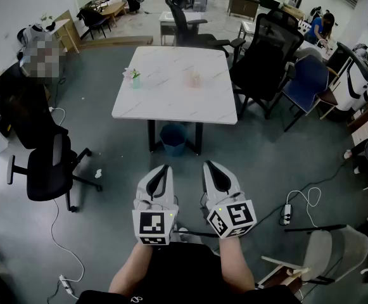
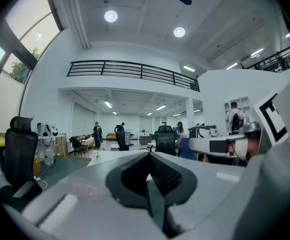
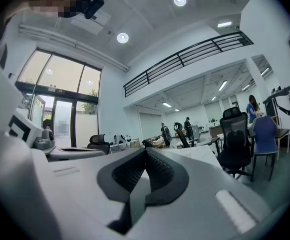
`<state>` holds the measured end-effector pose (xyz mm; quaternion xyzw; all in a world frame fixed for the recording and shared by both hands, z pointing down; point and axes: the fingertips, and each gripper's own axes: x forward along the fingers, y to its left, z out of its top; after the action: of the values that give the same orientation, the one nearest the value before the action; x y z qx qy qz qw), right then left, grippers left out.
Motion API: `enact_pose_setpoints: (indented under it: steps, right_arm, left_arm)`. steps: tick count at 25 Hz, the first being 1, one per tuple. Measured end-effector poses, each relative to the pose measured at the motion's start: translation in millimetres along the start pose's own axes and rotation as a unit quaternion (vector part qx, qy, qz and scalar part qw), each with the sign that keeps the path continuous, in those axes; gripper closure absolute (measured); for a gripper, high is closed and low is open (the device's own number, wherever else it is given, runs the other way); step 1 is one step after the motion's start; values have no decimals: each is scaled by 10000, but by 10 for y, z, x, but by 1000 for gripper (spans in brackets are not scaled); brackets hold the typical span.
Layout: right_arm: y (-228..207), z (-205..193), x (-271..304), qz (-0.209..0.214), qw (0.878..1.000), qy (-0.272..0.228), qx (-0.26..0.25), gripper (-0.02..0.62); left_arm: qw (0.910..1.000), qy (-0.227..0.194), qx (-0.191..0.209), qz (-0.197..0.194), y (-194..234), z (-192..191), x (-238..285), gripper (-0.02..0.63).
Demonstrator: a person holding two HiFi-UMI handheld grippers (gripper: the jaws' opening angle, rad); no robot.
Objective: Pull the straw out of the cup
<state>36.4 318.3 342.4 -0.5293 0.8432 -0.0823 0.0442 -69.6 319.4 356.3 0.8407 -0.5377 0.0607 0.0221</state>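
Observation:
A white marble table [image 1: 171, 100] stands in the middle of the room, some way ahead of me. On its far left part is a small greenish cup [image 1: 135, 80] with something pink and white sticking out of the top. A pale translucent cup [image 1: 194, 78] stands near the far middle. Both are too small to make out a straw for sure. My left gripper [image 1: 165, 168] and right gripper [image 1: 207, 164] are side by side close to my body, well short of the table. Each one's jaws meet with nothing between them, as seen on the left gripper [image 2: 148, 156] and the right gripper [image 3: 145, 152].
A blue bin [image 1: 173, 138] sits under the table. Black office chairs stand at the left [image 1: 44, 166] and the far right [image 1: 266, 46]. A white chair [image 1: 326, 252] is at the lower right. A power strip and cable [image 1: 287, 213] lie on the floor. People stand at the back.

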Motion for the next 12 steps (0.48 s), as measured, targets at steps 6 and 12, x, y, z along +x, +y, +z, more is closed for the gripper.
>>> enact_pose_setpoints:
  steps: [6,12]
  right_arm:
    - [-92,-6,-42,-40,10000,-14,11,594]
    - [-209,24,-33,-158,9998,-126,93,594]
  left_arm:
    - [10000,16,5,-27,-74,-17,60,606]
    - [10000,9,-7,-62,-114,-27,130,606]
